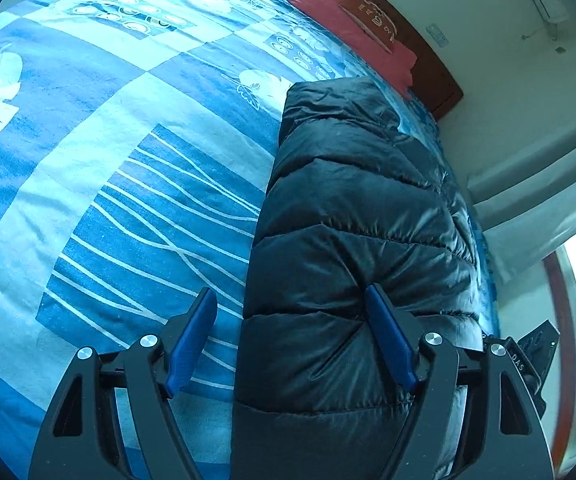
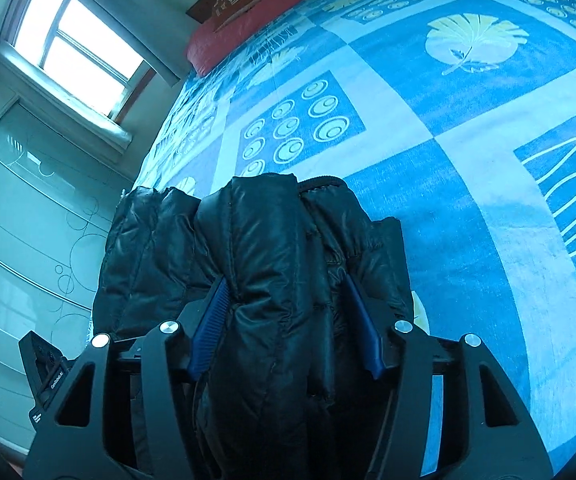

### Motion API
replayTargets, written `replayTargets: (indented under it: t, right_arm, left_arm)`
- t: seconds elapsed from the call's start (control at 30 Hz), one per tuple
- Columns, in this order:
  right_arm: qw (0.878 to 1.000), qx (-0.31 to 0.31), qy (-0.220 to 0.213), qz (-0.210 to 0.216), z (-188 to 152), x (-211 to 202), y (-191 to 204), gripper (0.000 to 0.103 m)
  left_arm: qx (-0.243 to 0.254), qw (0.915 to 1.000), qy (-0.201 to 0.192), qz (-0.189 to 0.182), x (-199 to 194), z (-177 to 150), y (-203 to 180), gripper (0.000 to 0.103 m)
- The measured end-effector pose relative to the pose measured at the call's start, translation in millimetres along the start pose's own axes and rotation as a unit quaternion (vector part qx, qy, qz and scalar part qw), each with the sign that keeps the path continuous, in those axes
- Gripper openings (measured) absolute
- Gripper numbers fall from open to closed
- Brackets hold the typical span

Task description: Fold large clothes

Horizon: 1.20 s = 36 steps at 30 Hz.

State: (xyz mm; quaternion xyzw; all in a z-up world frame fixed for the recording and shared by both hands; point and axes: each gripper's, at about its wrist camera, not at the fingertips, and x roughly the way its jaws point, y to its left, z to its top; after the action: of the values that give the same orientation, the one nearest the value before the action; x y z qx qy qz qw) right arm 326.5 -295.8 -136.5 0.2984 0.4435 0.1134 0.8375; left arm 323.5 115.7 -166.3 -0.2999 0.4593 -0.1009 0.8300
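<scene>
A black puffer jacket (image 1: 351,216) lies folded lengthwise into a long strip near the bed's right edge. My left gripper (image 1: 291,300) is open over its near end, the right finger (image 1: 387,332) pressing on the jacket, the left finger (image 1: 192,336) over the sheet. In the right wrist view a thick bunch of the same jacket (image 2: 272,248) sits between the blue fingers (image 2: 212,320) of my right gripper (image 2: 284,284). The jaws stand wide around the bunch and touch it on both sides.
The blue patterned bed sheet (image 1: 108,184) covers the bed. A pink pillow (image 1: 351,28) and a dark wooden headboard (image 1: 431,64) are at the far end. A window (image 2: 76,48) and glass wardrobe doors (image 2: 28,208) stand beside the bed.
</scene>
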Motion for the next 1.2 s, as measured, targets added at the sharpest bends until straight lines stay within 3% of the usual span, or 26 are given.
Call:
replayTargets:
  t: [0.23,0.5,1.2]
  right_arm:
    - [1.000,0.006,0.008,-0.002,-0.4,9.1,-4.9,0.057]
    - [1.000,0.003,0.002,-0.002,-4.5,14.4,-8.9,0.057]
    - [1.000,0.005,-0.014,0.019,-10.2,6.5,-13.3,0.060]
  left_arm:
    - [-0.004,1.0000,0.006,0.003,11.9,-3.8,2.5,0.076]
    - [0.016,0.9994,0.001,0.031,18.4,-4.5,-6.6,0.076]
    - [0.020,0.9993,-0.010,0.030,17.4,-7.7,-7.8,0.077]
